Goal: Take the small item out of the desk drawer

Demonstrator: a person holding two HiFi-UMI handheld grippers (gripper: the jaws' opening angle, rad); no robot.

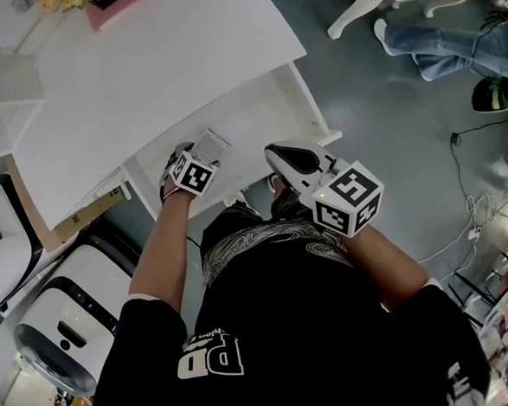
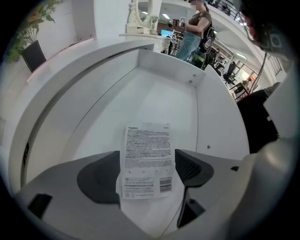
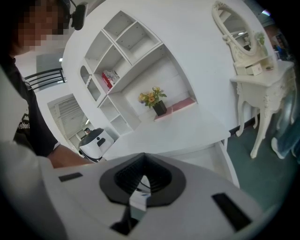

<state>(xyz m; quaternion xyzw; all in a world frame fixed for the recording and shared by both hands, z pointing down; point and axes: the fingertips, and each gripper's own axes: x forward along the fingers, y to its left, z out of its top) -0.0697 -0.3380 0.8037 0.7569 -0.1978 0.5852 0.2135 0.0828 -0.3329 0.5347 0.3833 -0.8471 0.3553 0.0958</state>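
So left gripper [image 2: 147, 161] points down into the drawer [image 2: 159, 93], jaws wide either side of the packet [image 2: 147, 145], probably lining up the grab; right gripper [image 3: 143, 180] hangs shut, empty.

Furniture showroom (seemingly): white desk [image 1: 158, 66], wall shelving [image 3: 122, 51], mirrored dressing table [image 3: 262, 79].

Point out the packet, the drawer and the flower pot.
packet [image 2: 147, 154]: left gripper view, on its printed label.
drawer [image 2: 171, 63]: left gripper view, on its far wall.
flower pot [image 3: 160, 109]: right gripper view, on the dark pot's side.
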